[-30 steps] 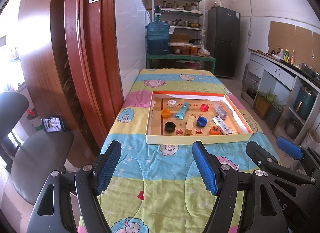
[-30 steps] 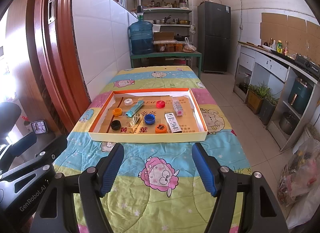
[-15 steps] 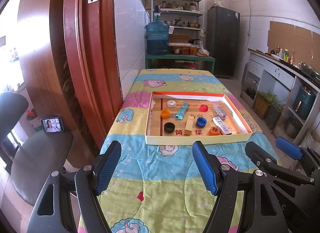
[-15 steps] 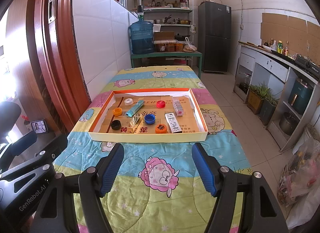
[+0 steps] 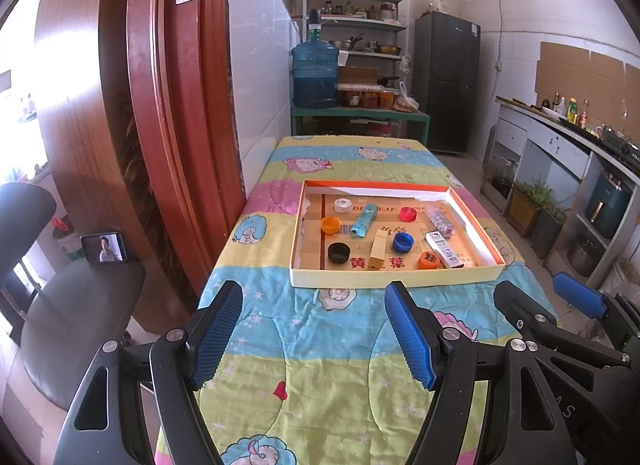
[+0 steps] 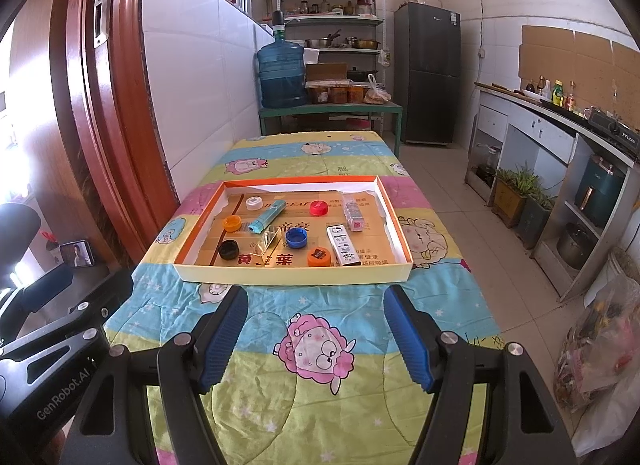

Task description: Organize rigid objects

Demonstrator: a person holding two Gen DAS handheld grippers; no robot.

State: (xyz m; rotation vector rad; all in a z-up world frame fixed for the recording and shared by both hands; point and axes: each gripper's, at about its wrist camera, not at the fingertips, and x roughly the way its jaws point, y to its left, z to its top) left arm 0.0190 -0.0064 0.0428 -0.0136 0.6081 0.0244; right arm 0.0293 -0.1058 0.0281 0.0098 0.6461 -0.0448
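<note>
Nothing has shifted since a second ago: both tongs (image 5: 314,339) (image 6: 316,339) gape empty short of tray (image 6: 296,274) (caps (image 6: 296,239), boxes (image 6: 341,248) scattered inside).

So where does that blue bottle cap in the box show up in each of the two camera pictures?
Left wrist view: the blue cap lies right of centre in the shallow box, right of the upright tan carton.
Right wrist view: the blue cap sits near the box's middle, just above picture centre.
Shared landmark: the orange cap holding a dark insert, just nearer and to its right.
</note>
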